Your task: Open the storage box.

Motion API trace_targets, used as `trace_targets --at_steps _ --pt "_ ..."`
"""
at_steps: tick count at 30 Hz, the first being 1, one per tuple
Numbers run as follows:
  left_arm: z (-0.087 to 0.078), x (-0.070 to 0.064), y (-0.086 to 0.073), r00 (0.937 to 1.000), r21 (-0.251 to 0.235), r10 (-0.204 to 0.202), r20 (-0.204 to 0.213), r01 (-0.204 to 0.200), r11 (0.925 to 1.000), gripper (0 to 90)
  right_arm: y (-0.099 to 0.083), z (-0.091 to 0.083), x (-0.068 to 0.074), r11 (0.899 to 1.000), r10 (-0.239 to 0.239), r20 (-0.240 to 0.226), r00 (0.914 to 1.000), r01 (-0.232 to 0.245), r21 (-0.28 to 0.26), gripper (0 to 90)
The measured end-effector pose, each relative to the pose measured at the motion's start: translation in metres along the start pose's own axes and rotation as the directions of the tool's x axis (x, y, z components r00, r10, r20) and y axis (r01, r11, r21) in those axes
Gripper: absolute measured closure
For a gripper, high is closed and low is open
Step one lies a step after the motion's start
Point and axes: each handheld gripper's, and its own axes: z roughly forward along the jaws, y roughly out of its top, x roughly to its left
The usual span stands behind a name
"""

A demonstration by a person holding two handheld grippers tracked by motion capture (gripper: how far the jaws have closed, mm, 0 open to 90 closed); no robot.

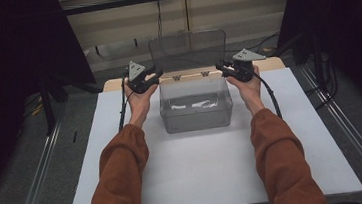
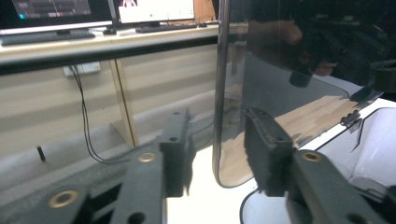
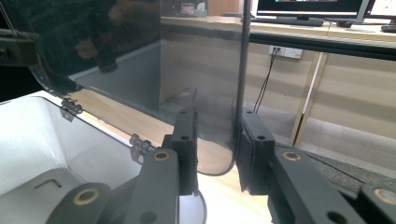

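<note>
Lid (image 1: 187,50) of the clear plastic box (image 1: 196,111) stands raised and roughly upright on its hinges (image 1: 190,75) along the box's far rim, and the work in hand looks to be swinging it on those hinges. The lid is a thin, smoky, see-through sheet with rounded corners; I judge it light, fairly stiff but with some flex, smooth enough to slip between hard fingers, and liable to twist or strain the small hinges if one side is pushed harder than the other. Its two side edges, low down near the hinged rim, are the sensible places to hold, one on each side and evenly. The left gripper (image 2: 215,154), just left of the box's far-left corner, has its fingers (image 2: 176,150) parted around the lid's left edge, one on either face, with a gap showing on both sides, so it grips nothing yet. The right gripper (image 3: 215,149), just right of the far-right corner, straddles the lid's right edge the same way; its fingers (image 3: 187,147) are partly open, and whether either pad touches the sheet I cannot tell. Both hands are raised beside the box with wrists cocked upward, forearms in rust-coloured sleeves (image 1: 122,180) running either side of the box. The box sits on a white counter (image 1: 211,174), toward its far edge.
</note>
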Motion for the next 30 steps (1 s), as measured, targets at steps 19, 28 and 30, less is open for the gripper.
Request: trace_targets --at_steps 19,28,30 --pt "0.016 0.000 0.000 0.9966 0.070 -0.073 0.039 0.070 0.9951 67.6 0.001 0.004 -0.005 0.999 0.037 -0.008 0.9993 -0.037 0.014 73.1" --pt "0.019 0.000 0.006 0.9924 0.118 -0.120 0.027 0.116 0.9863 68.4 0.009 0.007 -0.008 0.994 0.085 -0.014 0.9963 -0.084 0.076 72.7" --pt "0.020 0.001 0.007 0.9920 0.122 -0.124 0.024 0.120 0.9852 68.2 0.012 0.010 -0.008 0.990 0.097 -0.004 0.9953 -0.096 0.100 72.5"
